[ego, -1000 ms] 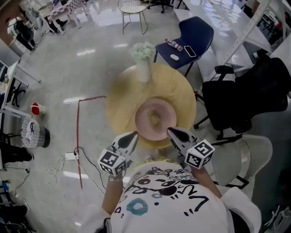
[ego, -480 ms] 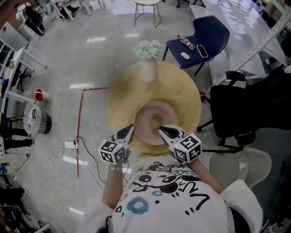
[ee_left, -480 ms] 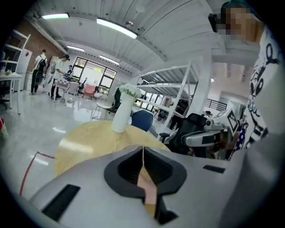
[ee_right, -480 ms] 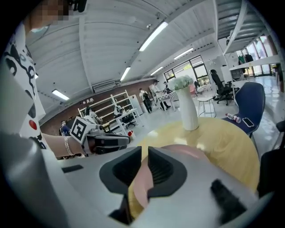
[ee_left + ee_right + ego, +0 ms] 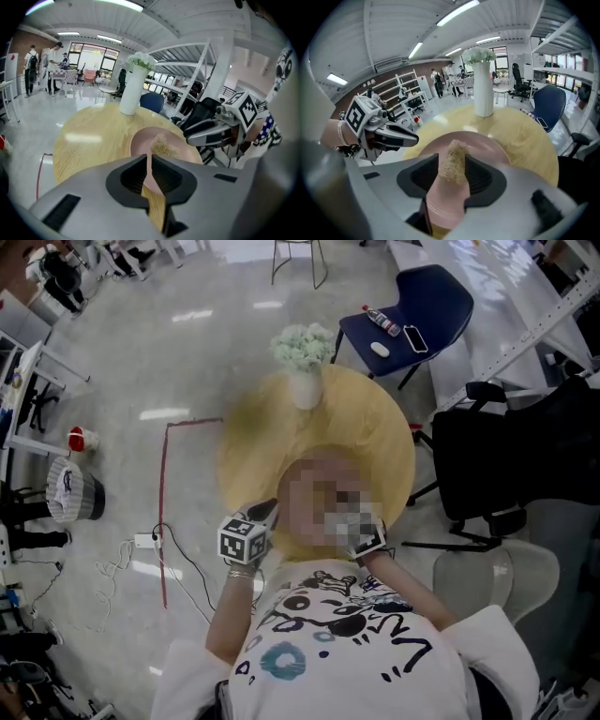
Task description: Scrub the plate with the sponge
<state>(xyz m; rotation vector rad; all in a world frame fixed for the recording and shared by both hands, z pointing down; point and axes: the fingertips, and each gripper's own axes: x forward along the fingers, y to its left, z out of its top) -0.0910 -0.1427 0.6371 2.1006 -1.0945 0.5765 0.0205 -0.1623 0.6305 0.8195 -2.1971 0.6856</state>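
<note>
A pink plate lies on the round wooden table, with a tan fibrous sponge at its middle. My left gripper is at the plate's near left rim, shut with nothing in it. My right gripper is low at the plate's right side. Its jaws have just been opening and now stand apart. The sponge shows in the gap ahead of them and the pads do not press on it. In the head view the plate and most of the right gripper are hidden.
A white vase of pale flowers stands at the table's far edge. A blue chair, a black chair and a pale chair are on the right. Red tape and cables mark the floor on the left.
Both grippers have come forward and down from the table's near edge to the plate. The right gripper's jaws, together before, now stand apart.
</note>
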